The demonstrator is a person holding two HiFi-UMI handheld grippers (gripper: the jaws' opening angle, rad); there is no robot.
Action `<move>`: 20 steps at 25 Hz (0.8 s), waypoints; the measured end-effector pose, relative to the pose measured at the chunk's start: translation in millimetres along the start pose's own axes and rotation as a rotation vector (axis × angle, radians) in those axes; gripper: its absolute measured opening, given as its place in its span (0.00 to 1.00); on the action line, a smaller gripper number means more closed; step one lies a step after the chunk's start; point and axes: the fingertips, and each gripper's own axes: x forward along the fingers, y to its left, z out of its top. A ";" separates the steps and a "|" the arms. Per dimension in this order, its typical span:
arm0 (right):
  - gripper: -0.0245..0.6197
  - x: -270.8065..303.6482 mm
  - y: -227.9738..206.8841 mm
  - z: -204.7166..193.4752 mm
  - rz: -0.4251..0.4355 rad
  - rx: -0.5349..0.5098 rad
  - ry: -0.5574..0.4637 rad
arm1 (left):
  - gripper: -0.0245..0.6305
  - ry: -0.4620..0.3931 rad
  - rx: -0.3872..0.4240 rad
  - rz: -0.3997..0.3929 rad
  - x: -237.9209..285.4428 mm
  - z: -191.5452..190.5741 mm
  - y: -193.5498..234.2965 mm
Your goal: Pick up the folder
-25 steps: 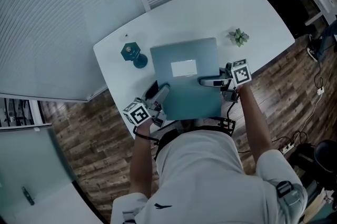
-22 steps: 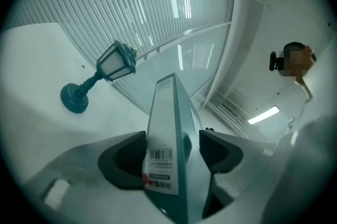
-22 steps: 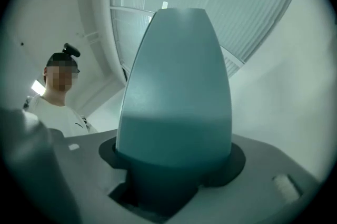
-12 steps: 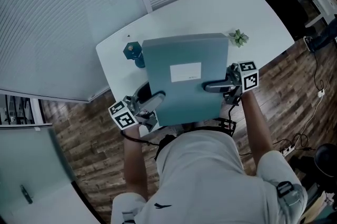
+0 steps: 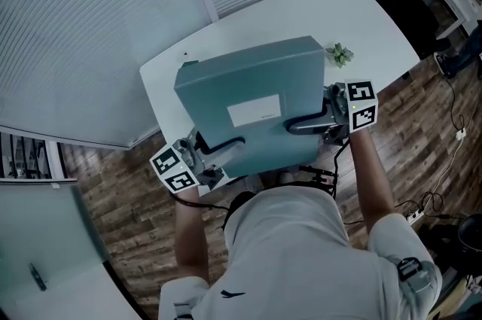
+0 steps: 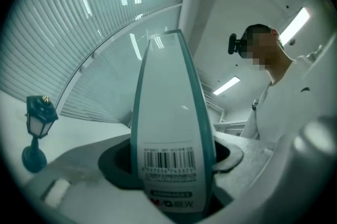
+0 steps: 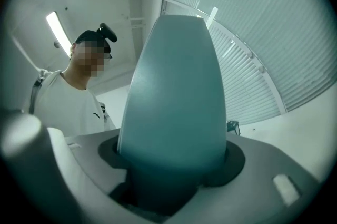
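Note:
A thick teal folder [image 5: 256, 96] with a white label hangs in the air above the white table [image 5: 354, 10], tilted, its near edge towards the person. My left gripper [image 5: 226, 144] holds it at the near left; its jaws are closing and the barcoded spine [image 6: 171, 128] stands between them. My right gripper [image 5: 301, 123] grips the near right side, and in the right gripper view the plain teal edge [image 7: 176, 101] fills the gap between its jaws.
A small teal lantern ornament [image 6: 38, 130] stands on the table at the left, almost hidden under the folder in the head view. A small green plant [image 5: 339, 53] sits near the table's right edge. Glass walls with blinds stand behind the table, with wooden floor around it.
Both grippers have risen with the folder, lifting it off the table. It now sits larger and more tilted in the head view and covers the lantern.

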 end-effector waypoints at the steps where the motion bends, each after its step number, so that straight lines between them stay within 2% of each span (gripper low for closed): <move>1: 0.55 0.3 6.1 7.2 0.004 -0.031 -0.007 | 0.54 -0.006 0.039 -0.007 0.6 7.6 -6.4; 4: 0.56 3.2 22.8 24.6 0.006 -0.105 -0.006 | 0.54 -0.027 0.111 -0.028 1.0 25.6 -21.5; 10: 0.53 9.9 43.3 39.3 -0.035 -0.208 0.035 | 0.54 -0.070 0.145 -0.060 -2.3 37.0 -34.5; 20: 0.51 4.9 52.2 27.8 -0.023 -0.251 -0.016 | 0.55 -0.026 0.222 -0.051 -4.1 32.4 -45.3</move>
